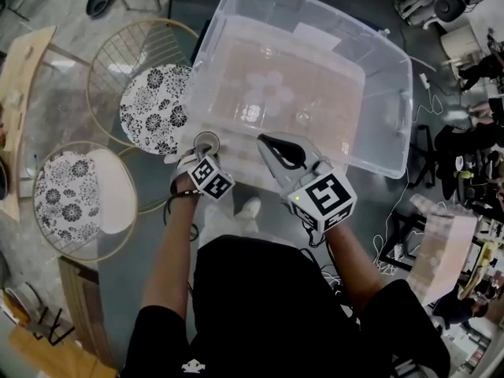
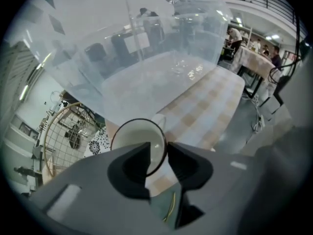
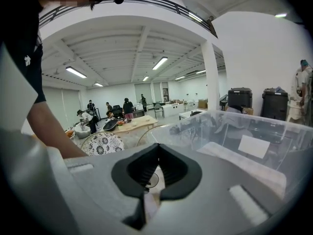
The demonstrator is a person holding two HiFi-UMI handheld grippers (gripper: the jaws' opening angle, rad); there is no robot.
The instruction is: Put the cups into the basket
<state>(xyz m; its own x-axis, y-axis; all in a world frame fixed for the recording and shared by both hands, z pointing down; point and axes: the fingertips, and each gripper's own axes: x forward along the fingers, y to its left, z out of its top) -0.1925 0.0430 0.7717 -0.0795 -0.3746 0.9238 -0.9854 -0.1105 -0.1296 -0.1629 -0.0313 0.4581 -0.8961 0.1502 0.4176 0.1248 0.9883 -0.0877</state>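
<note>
cup (image 2: 134, 137) rim sits between left fingers (image 2: 190, 166)

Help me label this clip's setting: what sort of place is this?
Likely a big open workshop or lab hall: ceiling strip lights, a wooden worktable with people around it.

My head camera looks steeply down from above my arms, with the clear bin (image 1: 382, 116) at the far side. The left gripper (image 2: 159, 148) camera rides close behind its jaws, tilted down at the bin's near left corner. The right gripper (image 3: 156, 151) camera faces almost level across the bin. All three views share the bin and a patterned chair (image 1: 153, 109).
</note>
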